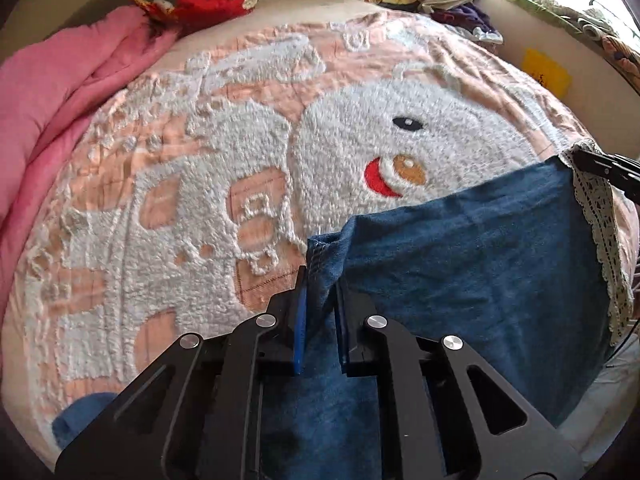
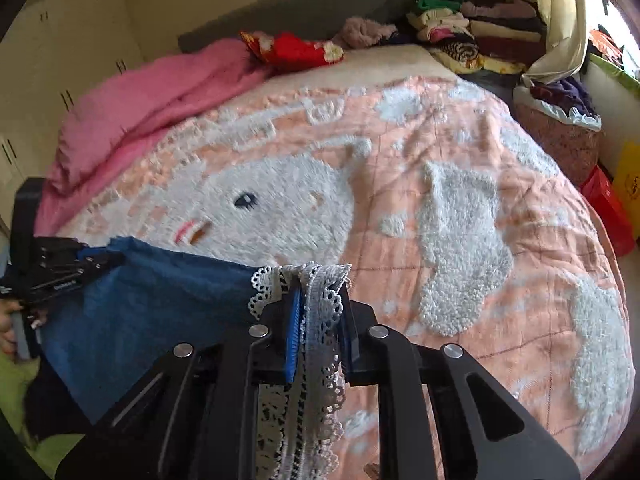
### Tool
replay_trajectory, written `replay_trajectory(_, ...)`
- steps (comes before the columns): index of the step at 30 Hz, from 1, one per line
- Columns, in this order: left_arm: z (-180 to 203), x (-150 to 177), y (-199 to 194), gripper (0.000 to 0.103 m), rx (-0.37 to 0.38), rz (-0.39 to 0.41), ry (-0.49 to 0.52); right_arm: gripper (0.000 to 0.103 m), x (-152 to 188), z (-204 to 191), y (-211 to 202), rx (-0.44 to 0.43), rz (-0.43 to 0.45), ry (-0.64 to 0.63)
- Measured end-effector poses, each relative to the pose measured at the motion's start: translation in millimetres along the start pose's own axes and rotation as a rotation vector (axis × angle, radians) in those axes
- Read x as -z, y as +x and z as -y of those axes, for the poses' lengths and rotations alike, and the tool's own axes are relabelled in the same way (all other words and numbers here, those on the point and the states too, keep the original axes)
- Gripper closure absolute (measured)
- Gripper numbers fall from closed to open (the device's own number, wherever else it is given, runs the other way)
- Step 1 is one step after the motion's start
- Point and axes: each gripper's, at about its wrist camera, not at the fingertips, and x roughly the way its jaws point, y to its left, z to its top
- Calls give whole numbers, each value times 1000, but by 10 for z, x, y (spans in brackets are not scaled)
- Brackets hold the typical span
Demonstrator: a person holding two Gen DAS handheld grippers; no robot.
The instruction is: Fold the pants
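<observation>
Looking at it, we had barely started: the left gripper [image 1: 322,312] pinched the pants [image 1: 460,248] hem, the right gripper [image 2: 320,320] clamped the lace trim [image 2: 316,344], holding them over the bed [image 2: 460,152], 0 folds made.

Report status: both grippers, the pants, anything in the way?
Left gripper shut on blue pants. Right gripper shut on lace trim. Bedspread ahead bare.

My left gripper [image 1: 322,320] is black, slotted linkage arms with four silver pivot screws and blue pads [image 1: 300,332]. My right gripper [image 2: 320,320] matches; at nine o'clock, possibly white lettering on the other's body.
</observation>
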Motion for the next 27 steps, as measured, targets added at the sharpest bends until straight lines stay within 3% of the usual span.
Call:
replay_trajectory(2,-9,31,75,96,8,-8,-10,87,92,28,171,24,-53,-9)
replay_trajectory(5,-18,65,76,93,6,6,-8,82,160,57,236,25,-54,11)
replay_trajectory(7,-33,73,41,91,9,21,-9,68,169,100,175,30,-31,47)
replay_trajectory(9,-83,104,-2,82,7,32,-31,55,185,144,76,58,-11,63)
replay_trajectory(19,-290,277,-478,62,-40,123,-90,39,406,110,-476,102,60,75)
replay_trajectory(22,-283,377,-642,42,-59,142,-81,31,495,-12,-614,120,65,49)
replay_trajectory(27,-254,587,-844,30,-44,160,-72,23,588,-240,-773,124,85,18)
